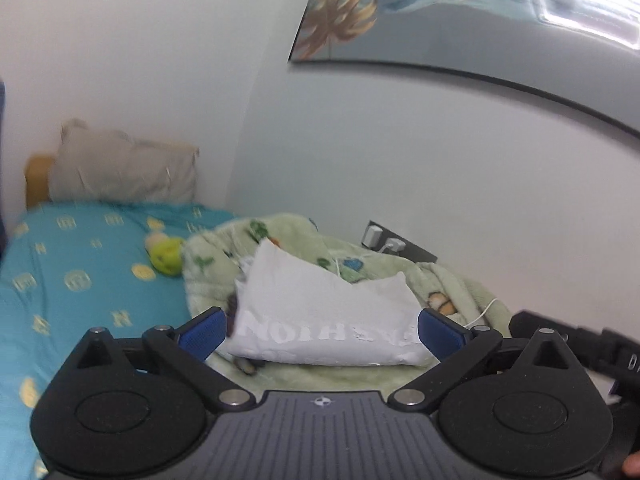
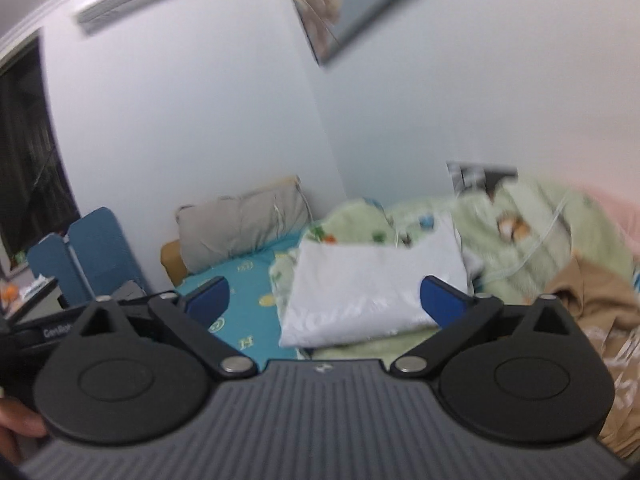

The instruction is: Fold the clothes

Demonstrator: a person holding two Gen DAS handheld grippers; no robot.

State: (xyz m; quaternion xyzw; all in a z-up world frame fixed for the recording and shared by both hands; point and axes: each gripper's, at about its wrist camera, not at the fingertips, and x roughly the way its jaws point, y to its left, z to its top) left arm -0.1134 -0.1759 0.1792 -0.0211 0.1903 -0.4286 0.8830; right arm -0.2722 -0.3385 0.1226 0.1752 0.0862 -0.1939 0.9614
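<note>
Both my left tool [image 1: 322, 332] and right tool [image 2: 325, 298] gaped empty; the folded white printed garment [image 1: 320, 320] lay on the pale-green fleece blanket [image 1: 224, 268], whose softness could topple the fold.

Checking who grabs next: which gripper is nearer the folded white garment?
Left. The left gripper hangs open right over the folded white garment; the right gripper is open too, slightly farther back.

Black gripper [image 1: 322, 334] — blue pads [image 1: 204, 334], silver screws, seemingly ribbed grey body
</note>
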